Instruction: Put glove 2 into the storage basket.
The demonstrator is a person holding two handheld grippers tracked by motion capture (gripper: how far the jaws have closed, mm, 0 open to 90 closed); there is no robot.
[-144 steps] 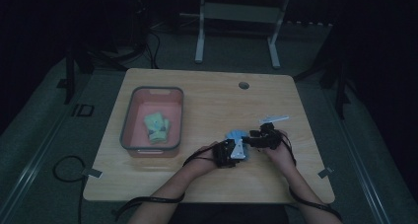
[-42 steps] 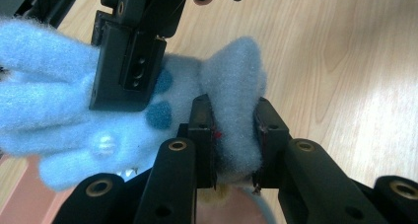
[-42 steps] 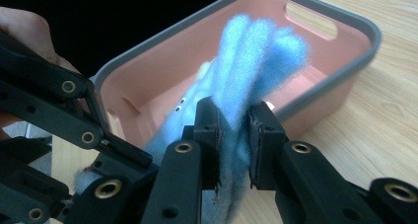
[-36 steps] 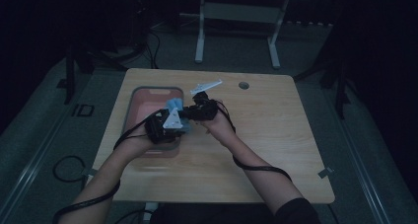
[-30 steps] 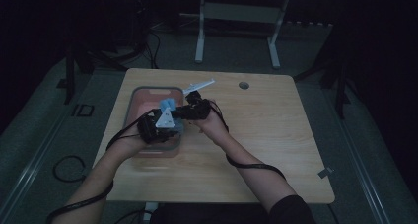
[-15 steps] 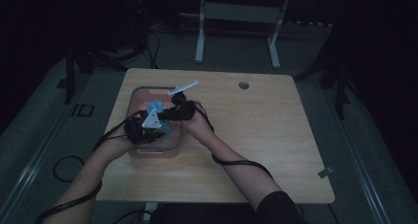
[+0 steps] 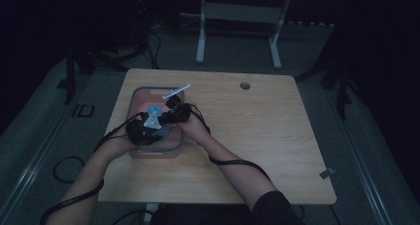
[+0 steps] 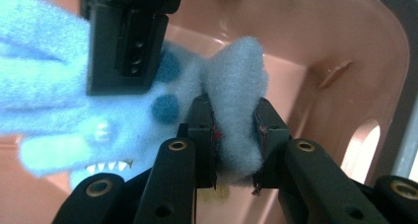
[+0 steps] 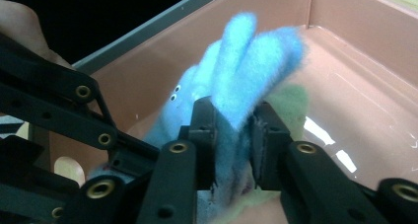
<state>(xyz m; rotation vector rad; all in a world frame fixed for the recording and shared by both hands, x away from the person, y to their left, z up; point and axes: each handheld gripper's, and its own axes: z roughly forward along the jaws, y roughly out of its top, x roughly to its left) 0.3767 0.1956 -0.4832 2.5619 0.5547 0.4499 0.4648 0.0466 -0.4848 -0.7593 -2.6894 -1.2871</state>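
Blue sock point(image 8: 236, 100) between both grippers, low inside pink bin's point(image 7: 171, 148) walls.

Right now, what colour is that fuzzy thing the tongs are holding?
The fuzzy sock is light blue with darker blue spots, clearest in the left gripper view.

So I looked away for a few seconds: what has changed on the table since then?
Both grippers, left and right, carried the blue plush toy from the table's right side over to the pink bin and down into it. The right jaws have just been opening, toy between them. The bin stayed put.
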